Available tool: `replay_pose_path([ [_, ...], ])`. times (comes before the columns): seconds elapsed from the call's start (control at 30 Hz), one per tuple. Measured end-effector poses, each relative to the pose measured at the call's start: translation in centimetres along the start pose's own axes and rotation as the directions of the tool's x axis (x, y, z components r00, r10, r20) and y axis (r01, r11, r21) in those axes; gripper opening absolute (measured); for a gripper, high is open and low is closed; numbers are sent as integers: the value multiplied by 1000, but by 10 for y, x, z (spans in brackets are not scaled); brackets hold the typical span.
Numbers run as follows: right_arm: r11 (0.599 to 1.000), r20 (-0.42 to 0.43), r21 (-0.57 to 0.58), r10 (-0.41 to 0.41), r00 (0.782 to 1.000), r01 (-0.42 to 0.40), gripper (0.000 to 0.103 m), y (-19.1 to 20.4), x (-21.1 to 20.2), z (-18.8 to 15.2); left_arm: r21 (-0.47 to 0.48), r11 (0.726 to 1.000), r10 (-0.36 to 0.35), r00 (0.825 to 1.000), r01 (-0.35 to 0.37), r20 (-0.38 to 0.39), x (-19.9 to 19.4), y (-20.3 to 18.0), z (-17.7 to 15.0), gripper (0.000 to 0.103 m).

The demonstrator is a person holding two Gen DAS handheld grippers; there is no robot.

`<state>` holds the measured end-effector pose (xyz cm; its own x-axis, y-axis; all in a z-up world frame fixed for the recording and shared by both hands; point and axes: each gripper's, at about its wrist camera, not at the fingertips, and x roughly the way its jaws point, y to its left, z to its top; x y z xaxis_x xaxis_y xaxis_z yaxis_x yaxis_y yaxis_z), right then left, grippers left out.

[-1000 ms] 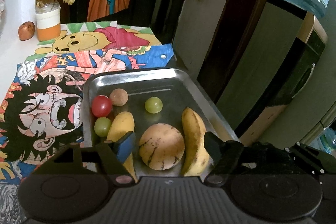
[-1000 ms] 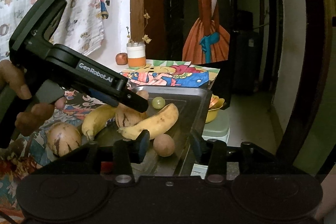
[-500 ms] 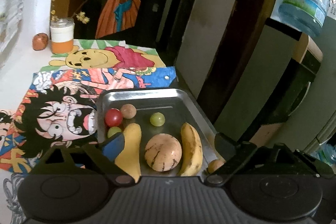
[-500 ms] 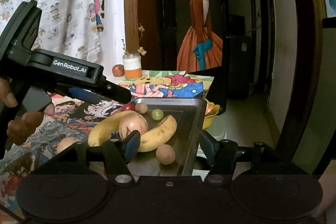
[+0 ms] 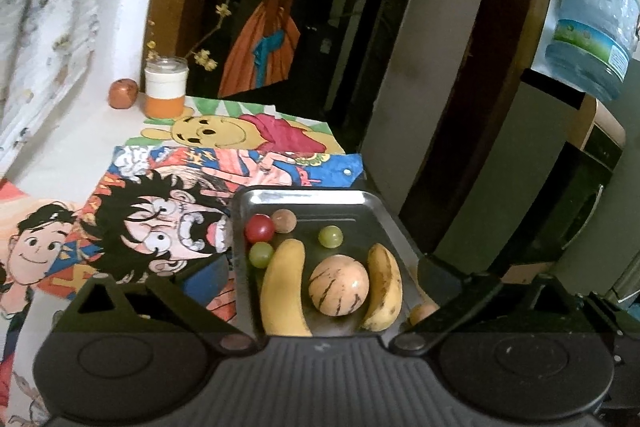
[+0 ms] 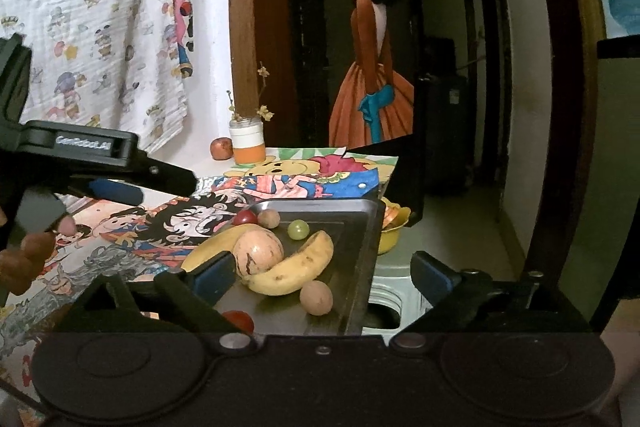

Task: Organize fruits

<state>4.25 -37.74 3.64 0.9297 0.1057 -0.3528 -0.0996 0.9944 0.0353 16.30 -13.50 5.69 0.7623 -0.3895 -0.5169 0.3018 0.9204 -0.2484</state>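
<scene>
The left tool point(image 5: 320, 273) stands wide, its jaws having just been opening, with nothing pressed between its pads; the metal tray point(image 5: 304, 195) lies below and beyond it. The right tool point(image 6: 324, 273) is likewise spread wide after just opening, gripping nothing. In the tray lie 2 bananas, a yellow banana point(image 5: 282, 291) and a spotted banana point(image 5: 386, 287), with a striped round fruit point(image 5: 338, 285) between them. Behind these sit a red tomato point(image 5: 260, 228), a brown round fruit point(image 5: 285, 220) and 2 green grapes point(image 5: 331, 236). From the left wrist view the yellow banana's near end is cut off by the tool body, and a small tan fruit point(image 5: 422, 313) at the tray's right corner is half hidden behind the right finger. The right wrist view shows that tan fruit point(image 6: 316, 297) clearly, while another red fruit point(image 6: 240, 319) is mostly covered by the tool. The tray rests on cartoon posters point(image 5: 168, 211) spread over the desk point(image 5: 72, 147); a hand point(image 6: 24, 259) at the left edge is only partly visible.
</scene>
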Motion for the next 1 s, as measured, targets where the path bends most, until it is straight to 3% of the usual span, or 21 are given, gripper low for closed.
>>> replay_pose_path([
  [0.3,1000,12,23,-2,1000,1,102,1,-17,0,-4,999,43,998,-43,47,-22,0,-15,103],
  [1.0,998,13,57,29,999,-30,102,15,-41,-5,28,991,126,987,-129,98,-65,6,-54,103],
])
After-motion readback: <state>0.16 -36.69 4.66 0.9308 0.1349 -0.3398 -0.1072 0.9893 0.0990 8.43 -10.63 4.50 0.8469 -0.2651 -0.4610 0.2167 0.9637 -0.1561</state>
